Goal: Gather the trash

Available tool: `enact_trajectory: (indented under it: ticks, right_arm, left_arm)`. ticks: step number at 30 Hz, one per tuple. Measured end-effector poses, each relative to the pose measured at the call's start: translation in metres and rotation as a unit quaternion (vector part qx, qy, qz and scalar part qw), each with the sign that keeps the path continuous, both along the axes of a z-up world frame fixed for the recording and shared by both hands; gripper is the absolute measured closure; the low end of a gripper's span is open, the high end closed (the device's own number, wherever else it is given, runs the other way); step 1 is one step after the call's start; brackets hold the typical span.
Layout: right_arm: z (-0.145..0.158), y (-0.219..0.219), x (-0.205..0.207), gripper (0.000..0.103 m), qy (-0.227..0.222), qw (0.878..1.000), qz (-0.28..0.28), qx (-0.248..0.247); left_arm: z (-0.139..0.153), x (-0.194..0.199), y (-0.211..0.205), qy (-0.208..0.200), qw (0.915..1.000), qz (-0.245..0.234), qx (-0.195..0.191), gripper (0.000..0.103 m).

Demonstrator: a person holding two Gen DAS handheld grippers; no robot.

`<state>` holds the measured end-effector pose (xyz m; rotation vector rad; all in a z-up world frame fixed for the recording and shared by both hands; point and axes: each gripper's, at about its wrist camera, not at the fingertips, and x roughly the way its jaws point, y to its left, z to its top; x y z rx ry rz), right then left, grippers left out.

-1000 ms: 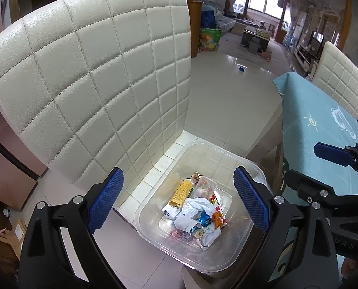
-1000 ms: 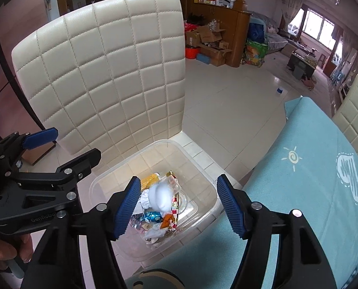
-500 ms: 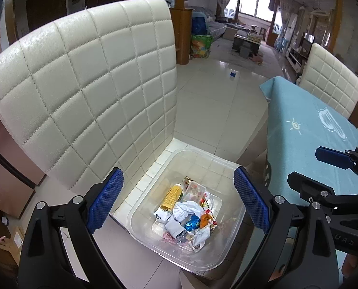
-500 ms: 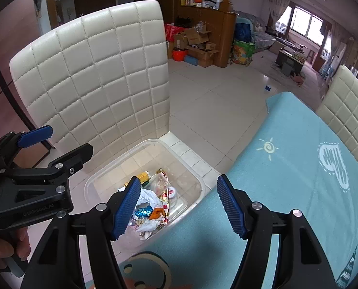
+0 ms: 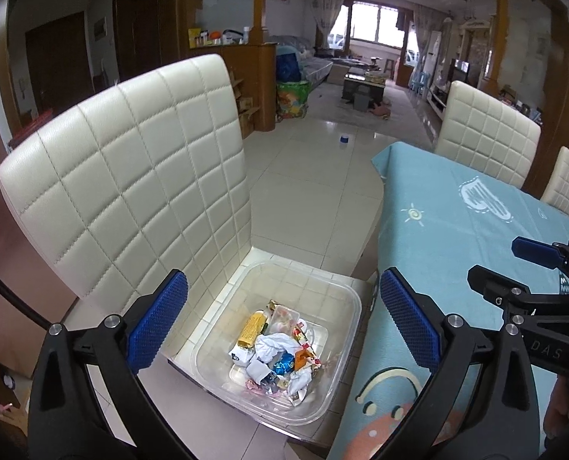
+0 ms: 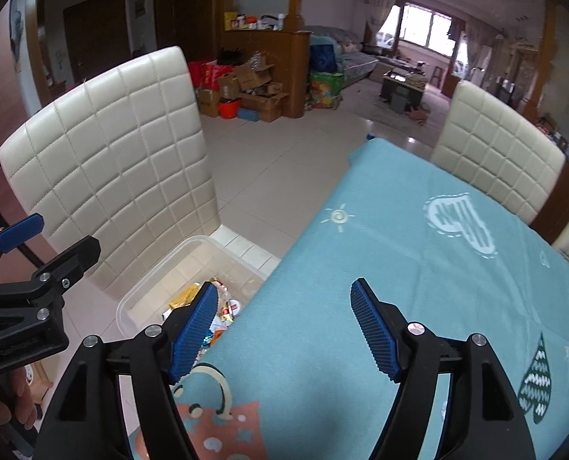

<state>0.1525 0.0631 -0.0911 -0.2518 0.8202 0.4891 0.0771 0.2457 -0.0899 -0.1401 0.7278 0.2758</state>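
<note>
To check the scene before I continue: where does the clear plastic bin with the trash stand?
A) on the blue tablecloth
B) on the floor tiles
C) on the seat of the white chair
C: the clear plastic bin rests on the white chair seat, beside the tablecloth.

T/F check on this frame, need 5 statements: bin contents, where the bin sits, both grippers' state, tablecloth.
1. The clear plastic bin sits on the white quilted chair. True.
2. The bin is empty. False: crumpled wrappers and paper lie in it.
3. The left gripper is shut on a wrapper. False: its jaws stand wide apart, holding nothing.
4. The right gripper is open and empty. True.
5. The tablecloth is plain red. False: it is light blue with printed cartoon shapes.
</note>
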Motion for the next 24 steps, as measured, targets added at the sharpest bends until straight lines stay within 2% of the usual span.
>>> enact_trajectory:
  ticks: [8,19,24]
  right_arm:
    - [0.029,-0.029,-0.021,0.022,-0.046,0.998,-0.039,0.006]
    - [0.047,-0.060,-0.038,0.021,-0.075,0.995,-0.068,0.014]
    - [0.054,-0.074,-0.043,0.021,-0.087,0.993,-0.083,0.017]
  left_arm:
    - [0.025,-0.011,-0.025,-0.025,0.9995,-0.016,0.010,0.004]
    - [0.050,-0.024,-0.064,-0.058,0.9971,-0.040,0.029,0.004]
    - [0.056,-0.027,-0.079,-0.070,0.9959,-0.037,0.042,0.004]
